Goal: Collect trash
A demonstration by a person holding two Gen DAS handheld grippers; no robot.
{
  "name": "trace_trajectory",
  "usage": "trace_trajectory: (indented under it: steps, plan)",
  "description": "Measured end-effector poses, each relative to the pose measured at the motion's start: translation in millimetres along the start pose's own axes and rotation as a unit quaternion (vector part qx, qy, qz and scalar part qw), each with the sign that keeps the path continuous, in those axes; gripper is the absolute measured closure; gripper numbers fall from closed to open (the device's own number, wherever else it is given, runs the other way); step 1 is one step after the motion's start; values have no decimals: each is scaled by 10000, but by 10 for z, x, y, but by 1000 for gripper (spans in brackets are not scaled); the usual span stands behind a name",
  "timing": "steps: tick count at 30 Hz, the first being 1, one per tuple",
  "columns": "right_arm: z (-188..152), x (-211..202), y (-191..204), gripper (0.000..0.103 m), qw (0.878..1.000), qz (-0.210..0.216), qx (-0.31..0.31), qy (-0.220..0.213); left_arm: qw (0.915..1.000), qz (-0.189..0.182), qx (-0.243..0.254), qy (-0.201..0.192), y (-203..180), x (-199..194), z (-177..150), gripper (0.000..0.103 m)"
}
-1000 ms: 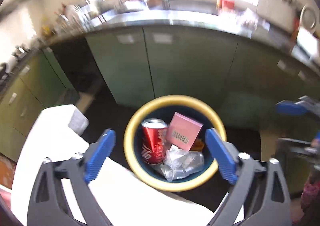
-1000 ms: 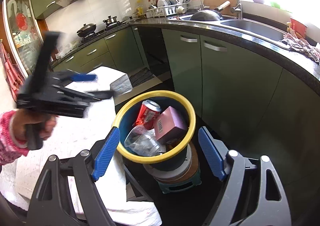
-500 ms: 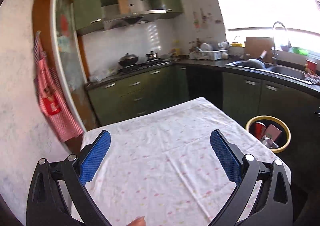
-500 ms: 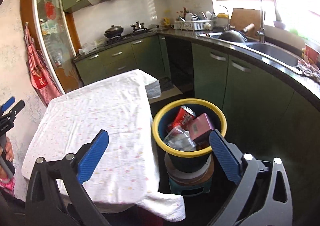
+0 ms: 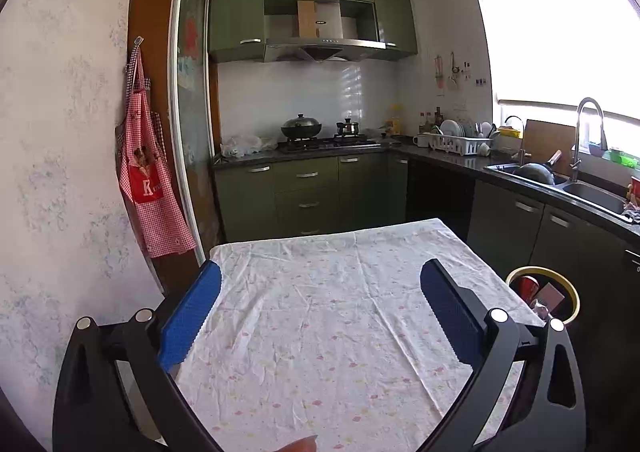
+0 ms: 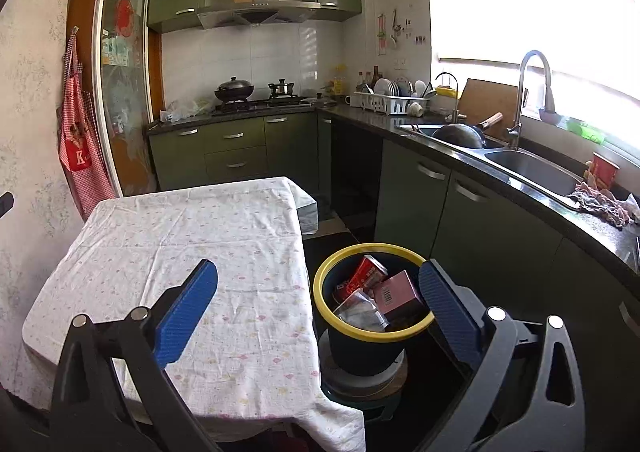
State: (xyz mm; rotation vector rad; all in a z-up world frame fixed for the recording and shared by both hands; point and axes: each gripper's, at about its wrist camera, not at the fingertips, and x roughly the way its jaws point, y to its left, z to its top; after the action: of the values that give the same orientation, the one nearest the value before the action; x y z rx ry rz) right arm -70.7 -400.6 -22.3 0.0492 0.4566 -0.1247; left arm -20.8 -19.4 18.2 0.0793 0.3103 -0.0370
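Pink box [image 6: 398, 294] shows clearly in right view only

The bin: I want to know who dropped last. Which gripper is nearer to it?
Right. The right gripper hangs open just above and before the bin, its right finger overlapping the rim. The left gripper is over the table, the bin off to its right.

A dark blue trash bin [image 6: 366, 348] with a yellow rim stands on the floor just beside the cloth-covered table's edge, raised on a low round stand. Inside it, a red soda can [image 6: 362, 276] leans tilted, a pink box [image 6: 396, 294] with a barcode lies beside it, and crumpled clear plastic wrapping [image 6: 360, 312] rests in front.
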Motion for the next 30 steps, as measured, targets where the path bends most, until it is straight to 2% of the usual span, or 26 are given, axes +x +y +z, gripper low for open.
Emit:
trace_trajectory:
  steps: [12,30]
  plan:
    - [-39,177,131,7,9999,12,-36,138,9998,139,-38,144,38,71,-60,5]
    - [-18,268,286,7,9998,33,-95,186,9994,119,-155,302,190,172,-193,5]
